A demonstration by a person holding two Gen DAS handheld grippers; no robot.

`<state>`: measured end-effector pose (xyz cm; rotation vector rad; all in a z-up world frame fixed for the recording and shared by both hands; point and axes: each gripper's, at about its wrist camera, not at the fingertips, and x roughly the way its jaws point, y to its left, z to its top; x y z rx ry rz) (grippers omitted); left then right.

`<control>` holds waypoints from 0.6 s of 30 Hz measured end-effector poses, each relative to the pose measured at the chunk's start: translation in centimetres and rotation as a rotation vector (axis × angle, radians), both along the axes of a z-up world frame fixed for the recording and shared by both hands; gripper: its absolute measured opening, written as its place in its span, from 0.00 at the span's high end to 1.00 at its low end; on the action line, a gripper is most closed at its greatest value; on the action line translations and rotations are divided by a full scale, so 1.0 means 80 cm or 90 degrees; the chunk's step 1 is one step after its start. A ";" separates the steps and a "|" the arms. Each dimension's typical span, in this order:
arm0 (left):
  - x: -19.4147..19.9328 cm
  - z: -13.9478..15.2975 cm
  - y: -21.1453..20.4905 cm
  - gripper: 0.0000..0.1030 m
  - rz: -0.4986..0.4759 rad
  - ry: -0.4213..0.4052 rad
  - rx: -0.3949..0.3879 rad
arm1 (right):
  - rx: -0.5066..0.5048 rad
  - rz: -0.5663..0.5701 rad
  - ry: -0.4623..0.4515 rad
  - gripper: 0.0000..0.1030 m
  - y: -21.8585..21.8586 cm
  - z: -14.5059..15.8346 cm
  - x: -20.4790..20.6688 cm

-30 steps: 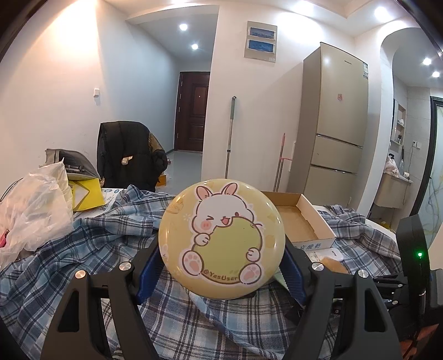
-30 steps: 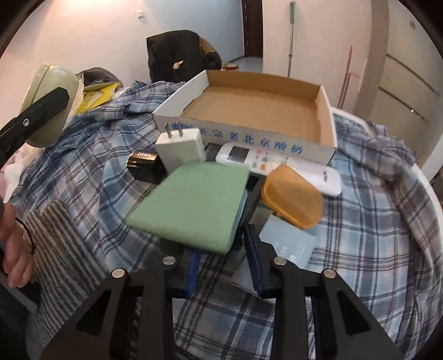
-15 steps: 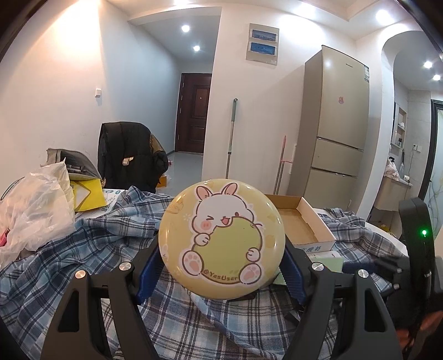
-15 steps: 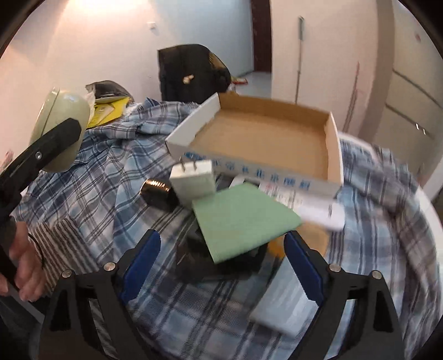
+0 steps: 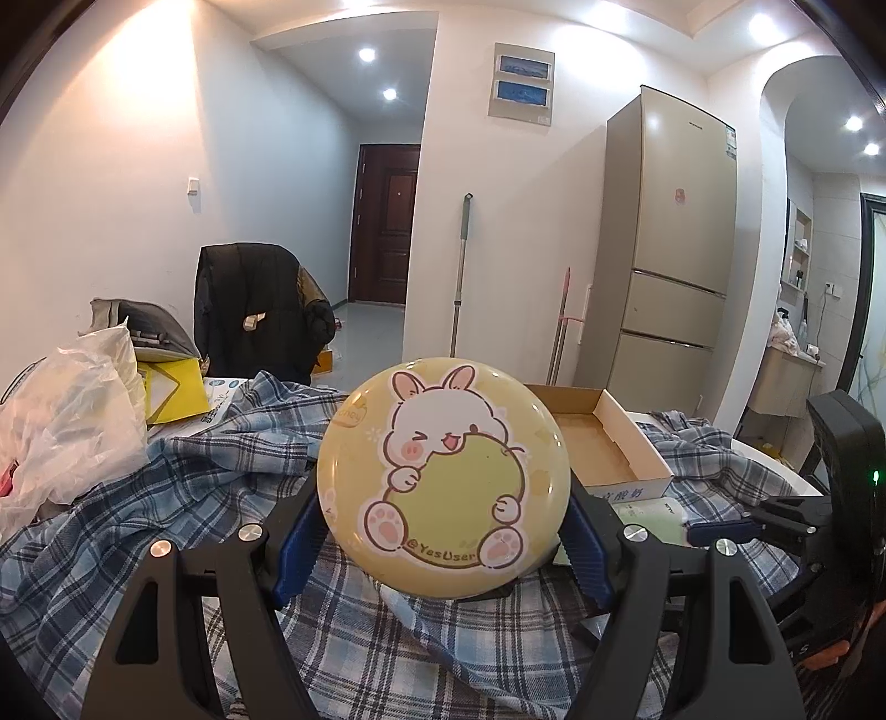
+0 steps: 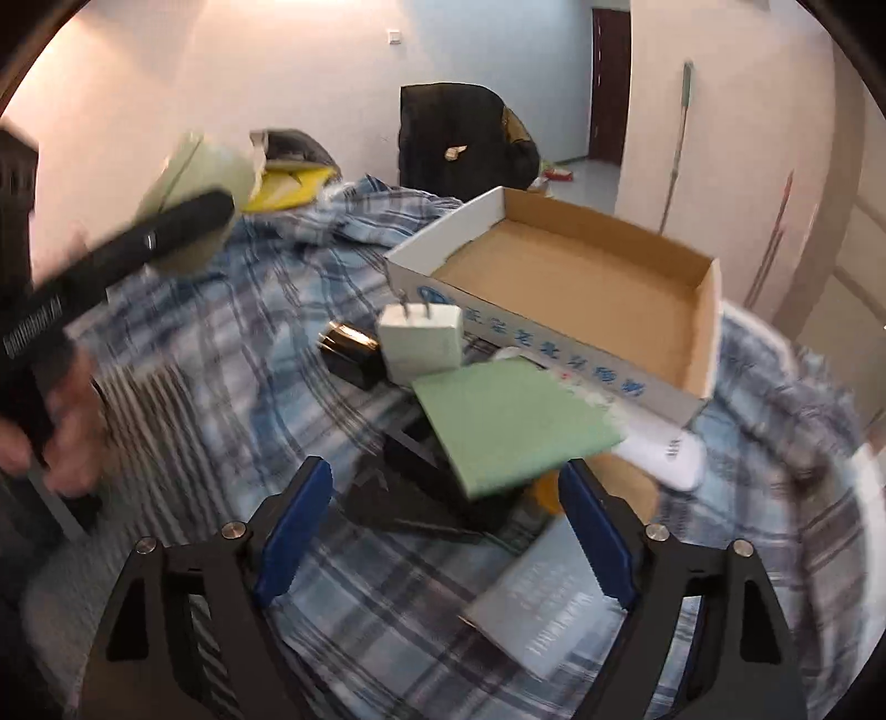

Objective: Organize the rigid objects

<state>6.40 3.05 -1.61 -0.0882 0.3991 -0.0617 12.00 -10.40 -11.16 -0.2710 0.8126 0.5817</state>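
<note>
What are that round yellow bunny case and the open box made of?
Round yellow bunny case: probably painted tin or hard plastic, since its glossy face mirrors the ceiling lights. Open box: cardboard, matte brown inside, white printed outside, with folded corners.

White walls, ceiling spotlights (image 5: 366,54), beige fridge (image 5: 673,260), dark door (image 5: 385,224), perhaps a jacket-draped chair (image 5: 255,310).

This is a lived-in home. A tall beige three-door refrigerator (image 5: 673,260) stands against the far right wall, with a grey-handled mop (image 5: 460,271) leaning just to its left. A dark brown entrance door (image 5: 385,221) closes the far hallway under recessed ceiling lights. A black jacket (image 5: 255,310) hangs over a chair far left, and a blue plaid cloth (image 5: 166,498) covers the near counter.
</note>
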 end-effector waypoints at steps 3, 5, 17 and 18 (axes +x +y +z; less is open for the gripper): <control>0.001 0.000 0.000 0.25 -0.001 -0.001 0.003 | -0.001 -0.028 0.019 0.19 -0.020 -0.005 0.008; 0.001 -0.001 -0.002 0.25 -0.004 -0.002 0.007 | 0.008 -0.049 0.004 0.19 -0.034 -0.004 0.016; 0.000 -0.002 -0.005 0.25 -0.006 -0.001 0.014 | 0.044 0.058 0.026 0.10 -0.029 -0.010 0.071; 0.001 -0.003 -0.005 0.25 -0.006 0.001 0.014 | 0.053 0.055 0.039 0.10 -0.031 -0.013 0.073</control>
